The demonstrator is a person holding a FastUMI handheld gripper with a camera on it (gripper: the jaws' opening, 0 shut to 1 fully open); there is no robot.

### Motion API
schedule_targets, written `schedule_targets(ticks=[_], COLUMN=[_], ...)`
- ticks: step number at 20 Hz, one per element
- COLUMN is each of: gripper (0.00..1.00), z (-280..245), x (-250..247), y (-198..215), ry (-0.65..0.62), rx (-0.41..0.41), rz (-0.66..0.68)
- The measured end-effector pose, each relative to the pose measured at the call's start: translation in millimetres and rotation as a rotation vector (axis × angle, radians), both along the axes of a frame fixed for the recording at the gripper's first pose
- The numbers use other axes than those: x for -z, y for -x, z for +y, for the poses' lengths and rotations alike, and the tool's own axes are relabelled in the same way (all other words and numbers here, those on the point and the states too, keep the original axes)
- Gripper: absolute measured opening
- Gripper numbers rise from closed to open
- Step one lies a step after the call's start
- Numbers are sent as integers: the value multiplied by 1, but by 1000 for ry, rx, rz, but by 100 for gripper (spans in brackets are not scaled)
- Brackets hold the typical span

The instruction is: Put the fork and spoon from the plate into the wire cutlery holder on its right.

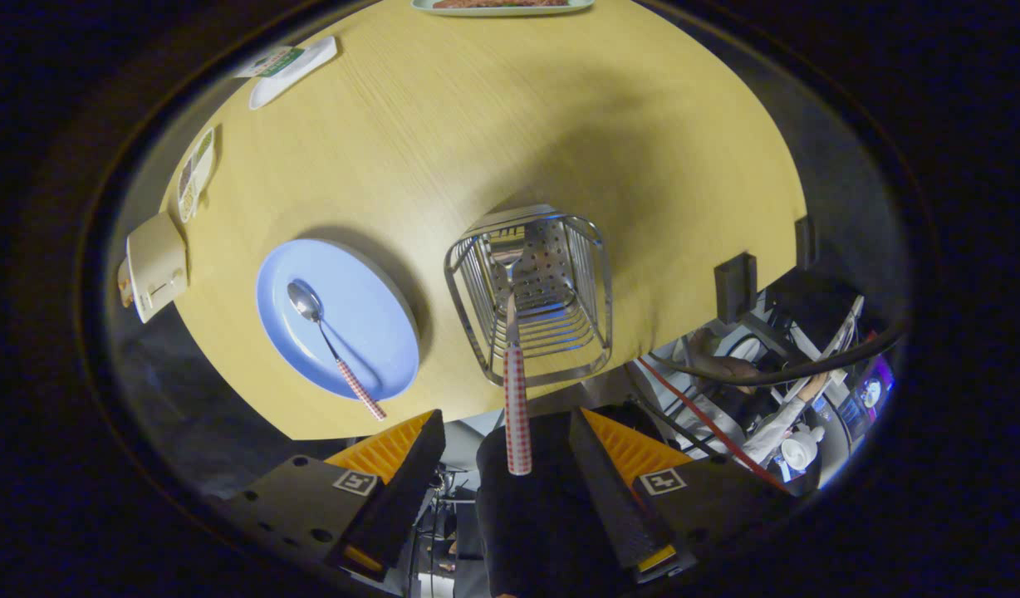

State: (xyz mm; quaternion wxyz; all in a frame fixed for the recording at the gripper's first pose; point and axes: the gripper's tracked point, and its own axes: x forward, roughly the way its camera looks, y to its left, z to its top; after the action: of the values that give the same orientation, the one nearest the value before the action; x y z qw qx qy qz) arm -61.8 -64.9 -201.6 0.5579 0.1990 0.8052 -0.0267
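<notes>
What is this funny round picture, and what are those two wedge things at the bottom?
Those two wedges are the fingers of a claw that a person carries in one hand. A camera rides on the claw and looks forward along its fingers, so here you are looking down on a yellow wooden table. On it sits a blue plate with a spoon lying on it. To the plate's right stands a wire cutlery holder. A fork with a checked handle stands in the holder, its handle poking up between the fingers. The claw is open, and neither finger touches the fork.
</notes>
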Motion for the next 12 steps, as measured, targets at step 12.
schedule_targets(ticks=[12], gripper=[97], z=[64], x=[-69], y=[17], ry=[125], rx=[-76], rz=[-235])
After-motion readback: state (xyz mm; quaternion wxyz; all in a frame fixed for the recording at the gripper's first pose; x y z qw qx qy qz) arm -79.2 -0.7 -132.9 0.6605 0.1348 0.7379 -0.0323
